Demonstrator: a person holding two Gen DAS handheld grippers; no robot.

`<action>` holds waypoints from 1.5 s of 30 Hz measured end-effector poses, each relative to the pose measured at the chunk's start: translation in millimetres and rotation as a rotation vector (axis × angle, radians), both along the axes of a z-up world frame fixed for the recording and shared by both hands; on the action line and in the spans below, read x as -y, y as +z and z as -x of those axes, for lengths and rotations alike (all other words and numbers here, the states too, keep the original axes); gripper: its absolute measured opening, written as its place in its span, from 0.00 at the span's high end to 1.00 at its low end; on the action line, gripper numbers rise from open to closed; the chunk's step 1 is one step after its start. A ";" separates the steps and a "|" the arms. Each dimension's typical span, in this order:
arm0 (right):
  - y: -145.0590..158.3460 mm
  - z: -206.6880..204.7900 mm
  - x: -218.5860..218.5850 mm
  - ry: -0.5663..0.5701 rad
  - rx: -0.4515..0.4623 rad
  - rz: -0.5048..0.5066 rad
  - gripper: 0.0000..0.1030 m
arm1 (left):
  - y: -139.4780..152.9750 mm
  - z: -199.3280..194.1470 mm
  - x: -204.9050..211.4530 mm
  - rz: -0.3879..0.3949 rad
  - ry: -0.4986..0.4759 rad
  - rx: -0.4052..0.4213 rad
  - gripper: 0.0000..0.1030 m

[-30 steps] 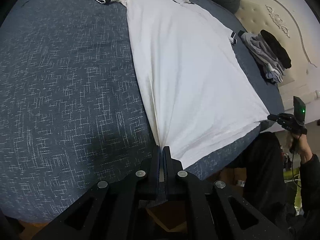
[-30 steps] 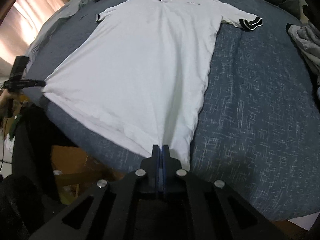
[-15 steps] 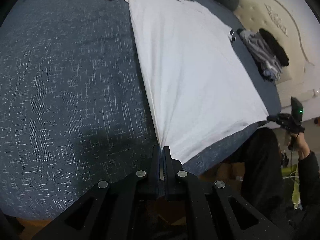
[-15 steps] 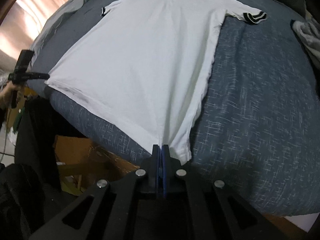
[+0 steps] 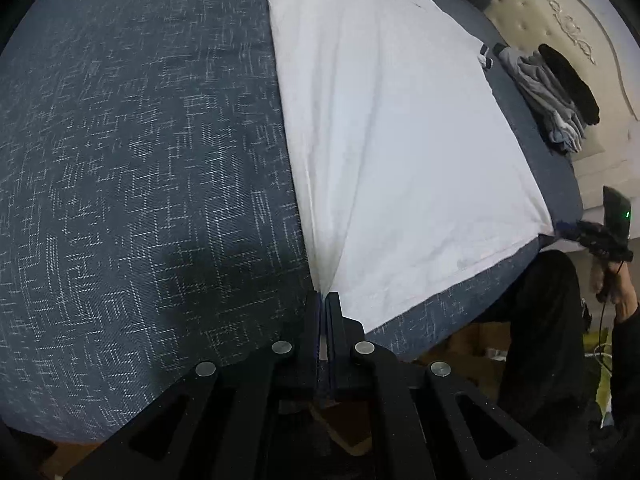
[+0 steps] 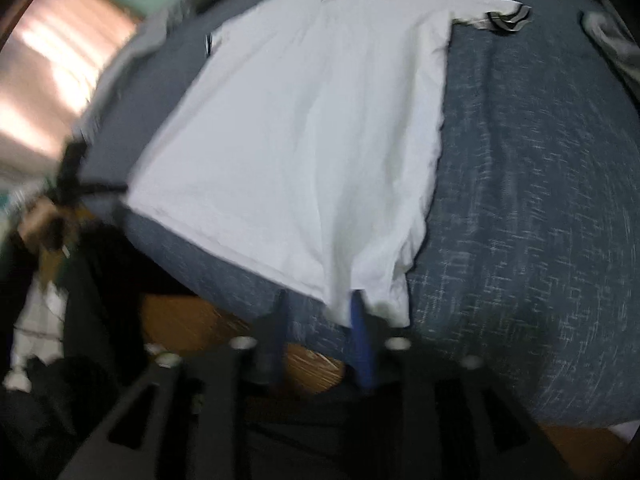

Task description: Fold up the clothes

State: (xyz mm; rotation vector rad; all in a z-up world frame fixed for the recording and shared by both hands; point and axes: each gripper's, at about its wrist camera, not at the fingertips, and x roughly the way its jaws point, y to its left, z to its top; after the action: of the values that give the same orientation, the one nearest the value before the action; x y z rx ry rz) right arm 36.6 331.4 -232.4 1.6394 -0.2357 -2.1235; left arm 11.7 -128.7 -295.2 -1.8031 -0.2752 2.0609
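**While the polo is lying flat, one corner is getting let go**

White polo shirt (image 5: 392, 128) is lying spread out on the blue bedspread (image 5: 140, 160). Left gripper (image 5: 323, 300) is pinching a hem corner tight. Right gripper (image 6: 320, 308) is opening up, hem corner sitting loose between its jaws.

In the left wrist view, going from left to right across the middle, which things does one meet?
Blue bedspread → white shirt → pile of grey and black clothes → cream headboard.
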 end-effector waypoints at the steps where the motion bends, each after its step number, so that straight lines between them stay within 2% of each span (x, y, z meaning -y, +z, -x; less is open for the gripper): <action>1: 2.7 1.9 -6.8 -0.028 -0.006 0.015 0.66 | 0.9 0.3 0.2 -0.003 0.002 0.001 0.97; 4: 6.6 8.8 -27.0 -0.126 -0.025 0.018 0.65 | 5.3 2.3 3.5 -0.014 0.022 0.003 0.95; 7: -4.9 14.2 -33.0 -0.190 0.012 -0.024 0.64 | 11.8 4.6 12.4 -0.032 0.058 -0.013 0.87; 9: -13.2 16.2 -31.4 -0.198 0.037 -0.012 0.64 | 14.7 4.6 22.1 -0.058 0.091 -0.025 0.65; 10: -16.5 16.9 -29.8 -0.201 0.046 -0.019 0.64 | 14.0 5.8 23.3 -0.063 0.099 -0.026 0.62; 16: -38.4 21.1 -16.6 -0.213 0.099 -0.036 0.64 | -5.2 12.8 12.6 -0.070 0.090 0.015 0.60; 19: -45.5 21.5 -11.4 -0.212 0.109 -0.055 0.65 | -14.9 20.3 14.4 -0.068 0.078 0.031 0.61; 20: -46.4 21.1 -11.2 -0.213 0.111 -0.043 0.69 | -16.2 19.5 16.2 -0.072 0.079 0.038 0.61; 21: -46.6 21.3 -11.9 -0.213 0.110 -0.038 0.79 | -16.8 18.7 18.9 -0.075 0.081 0.042 0.61; 22: -46.9 20.4 -12.4 -0.213 0.110 -0.037 0.83 | -17.5 19.8 21.0 -0.075 0.081 0.043 0.61; 25: -49.4 18.1 -11.5 -0.207 0.111 -0.036 0.93 | -19.5 19.3 21.8 -0.064 0.068 0.045 0.75; 26: -50.4 17.3 -11.8 -0.204 0.113 -0.036 0.96 | -19.3 18.8 21.7 -0.064 0.063 0.046 0.84; 27: -46.2 21.4 -21.6 -0.204 0.112 -0.036 0.97 | -18.7 18.8 19.1 -0.063 0.058 0.044 0.92; 29: -41.4 20.7 -27.5 -0.216 0.087 -0.026 0.97 | -16.6 19.6 9.5 -0.058 0.049 0.036 0.96; 36: -10.2 1.3 -70.6 -0.274 0.060 0.063 0.98 | 9.5 11.7 4.4 -0.051 0.002 0.001 0.98; 39: -12.7 -1.1 -86.5 -0.305 0.063 0.051 0.98 | 14.9 7.9 5.2 -0.049 -0.020 -0.001 0.98; 45: -36.8 -5.4 -83.4 -0.300 0.098 0.005 0.98 | -14.4 4.5 0.5 -0.039 -0.012 0.048 0.98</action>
State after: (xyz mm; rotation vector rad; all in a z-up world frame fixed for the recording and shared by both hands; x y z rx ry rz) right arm 42.0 414.8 -269.2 1.8019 -0.5483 -2.2529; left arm 7.2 -129.2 -309.7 -1.8285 -0.3156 1.9925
